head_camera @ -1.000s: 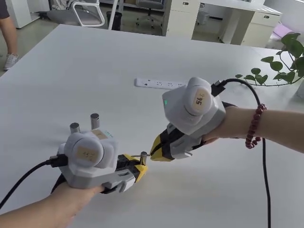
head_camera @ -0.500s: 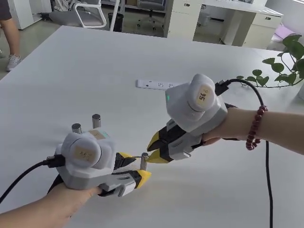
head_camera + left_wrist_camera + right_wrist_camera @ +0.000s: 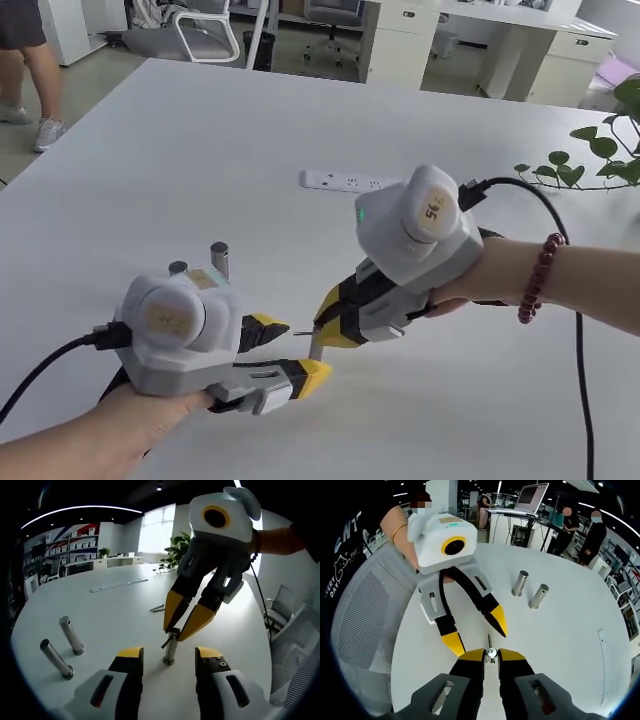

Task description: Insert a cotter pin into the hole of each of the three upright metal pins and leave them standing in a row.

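Bench (image 3: 200,150): broad, flat, matt white top, with a white power strip (image 3: 345,182) lying towards its far side. Left hand-held gripper (image 3: 289,346): grey moulded body, black jaws with yellow tips. The jaws are held apart and straddle the foot of the near metal pin (image 3: 170,651), with a gap seen on either side. Right hand-held gripper (image 3: 325,325): same make, brought down from the opposite side. Its jaws are drawn nearly together at the head of that pin and appear to be clamped on a cotter pin (image 3: 166,640). Near metal pin: short, smooth, bright steel cylinder with a small flared foot. It is stood upright on the bench between the two hand-held grippers, well apart from the other two. Second metal pin (image 3: 70,635) and third metal pin (image 3: 56,658): same pattern, stood upright near each other farther along the bench. No cotter pin is made out in either. Cotter pin: thin bent wire, dull metallic, seen crossing the head of the near pin with one end jutting out beyond it. Whether it is fully seated cannot be told. Spare cotter pins (image 3: 157,608): small wire pieces laid loose on the bench beyond. Progress is judged early: the first insertion is in hand, and two insertions and the lining-up into a row are left.
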`<move>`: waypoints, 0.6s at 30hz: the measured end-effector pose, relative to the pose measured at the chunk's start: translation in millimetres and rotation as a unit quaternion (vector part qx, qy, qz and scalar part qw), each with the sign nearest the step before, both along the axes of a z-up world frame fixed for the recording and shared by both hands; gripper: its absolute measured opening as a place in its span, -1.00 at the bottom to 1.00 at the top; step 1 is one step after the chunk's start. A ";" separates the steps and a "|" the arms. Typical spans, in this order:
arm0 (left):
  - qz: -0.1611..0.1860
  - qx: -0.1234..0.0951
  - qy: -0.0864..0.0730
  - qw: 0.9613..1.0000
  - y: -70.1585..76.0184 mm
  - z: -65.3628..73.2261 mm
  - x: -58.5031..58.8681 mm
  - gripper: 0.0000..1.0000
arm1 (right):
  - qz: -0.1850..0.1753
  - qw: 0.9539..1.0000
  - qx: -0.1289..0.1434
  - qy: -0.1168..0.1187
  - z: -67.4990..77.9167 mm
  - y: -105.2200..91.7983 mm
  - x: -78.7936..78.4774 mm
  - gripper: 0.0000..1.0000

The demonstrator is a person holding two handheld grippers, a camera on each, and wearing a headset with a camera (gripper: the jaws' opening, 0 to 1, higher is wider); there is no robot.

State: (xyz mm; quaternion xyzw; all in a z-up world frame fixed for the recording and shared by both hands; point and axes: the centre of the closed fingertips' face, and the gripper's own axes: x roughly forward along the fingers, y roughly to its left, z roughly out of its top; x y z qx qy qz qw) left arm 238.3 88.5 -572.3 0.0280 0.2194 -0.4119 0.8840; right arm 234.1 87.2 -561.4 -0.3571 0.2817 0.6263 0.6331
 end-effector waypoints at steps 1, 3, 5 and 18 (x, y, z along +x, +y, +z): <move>0.000 -0.002 0.000 1.000 0.3 0.9 -0.3 -0.19 | 0.001 1.000 -0.001 -0.001 -0.7 0.0 0.0 -0.90; -0.001 -0.004 -0.002 1.000 1.6 2.9 -1.8 -0.18 | 0.001 1.000 -0.001 -0.002 -1.5 0.1 0.3 -0.90; -0.002 -0.005 -0.003 1.000 4.0 4.8 -3.3 -0.17 | 0.000 1.000 -0.002 -0.002 -2.0 0.1 0.6 -0.90; -0.012 -0.015 -0.011 1.000 22.1 25.2 -24.0 0.03 | -0.019 1.000 0.000 -0.001 0.0 2.2 2.6 -0.91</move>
